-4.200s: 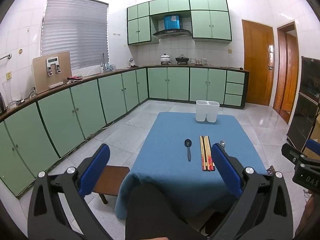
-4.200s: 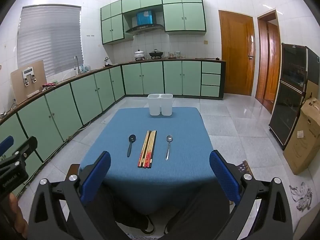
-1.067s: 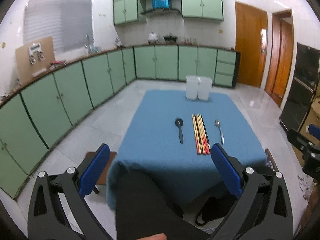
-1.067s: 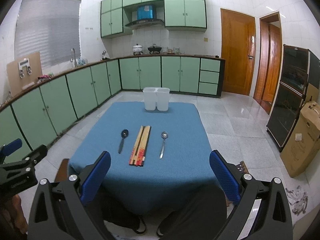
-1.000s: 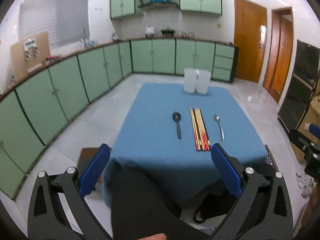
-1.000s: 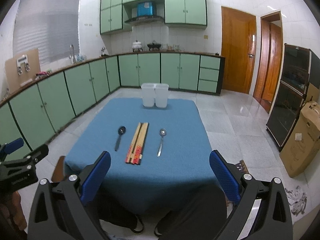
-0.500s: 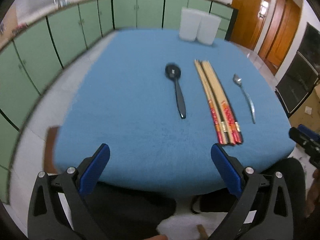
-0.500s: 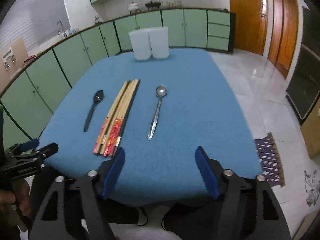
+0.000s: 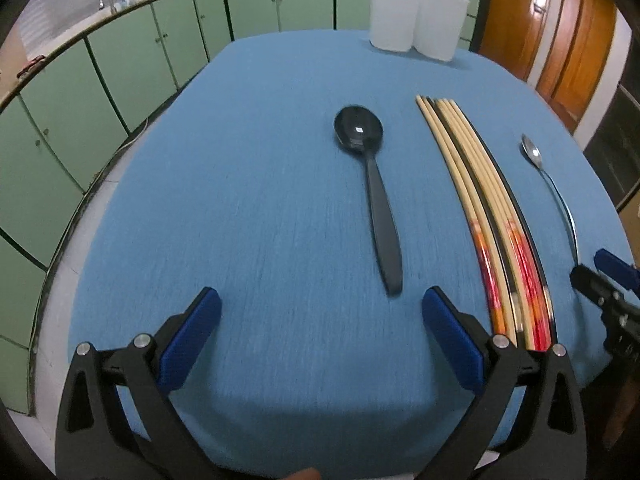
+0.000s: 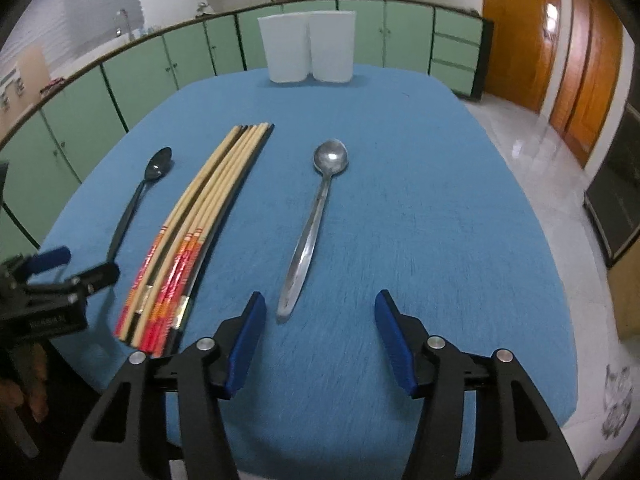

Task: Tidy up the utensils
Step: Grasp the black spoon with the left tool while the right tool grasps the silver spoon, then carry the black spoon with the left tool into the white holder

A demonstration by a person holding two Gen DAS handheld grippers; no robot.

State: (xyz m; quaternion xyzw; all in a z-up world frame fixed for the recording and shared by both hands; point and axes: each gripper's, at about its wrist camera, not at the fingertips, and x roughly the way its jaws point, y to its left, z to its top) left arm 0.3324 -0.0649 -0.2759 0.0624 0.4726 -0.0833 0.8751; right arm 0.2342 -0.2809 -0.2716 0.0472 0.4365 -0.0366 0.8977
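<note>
A black spoon (image 9: 372,184) lies on the blue tablecloth (image 9: 248,200), bowl away from me. My left gripper (image 9: 320,312) is open and empty, low over the cloth just short of the spoon's handle end. A bundle of chopsticks (image 9: 492,216) lies right of it, then a metal spoon (image 9: 552,184). In the right wrist view, my right gripper (image 10: 320,312) is open and empty, just short of the metal spoon's (image 10: 316,216) handle, which lies near its left finger. The chopsticks (image 10: 200,220) and black spoon (image 10: 140,196) lie to the left. A white two-compartment holder (image 10: 308,46) stands at the far table edge.
The holder also shows in the left wrist view (image 9: 416,34). Green cabinets (image 9: 100,80) run along the left and back walls. Wooden doors (image 10: 552,40) and a tiled floor (image 10: 560,168) are to the right. The left gripper body (image 10: 44,292) shows at the right view's left edge.
Both grippers have moved forward and down from well back of the table to just over its near edge. The right gripper's jaws have narrowed somewhat. The utensils have not moved.
</note>
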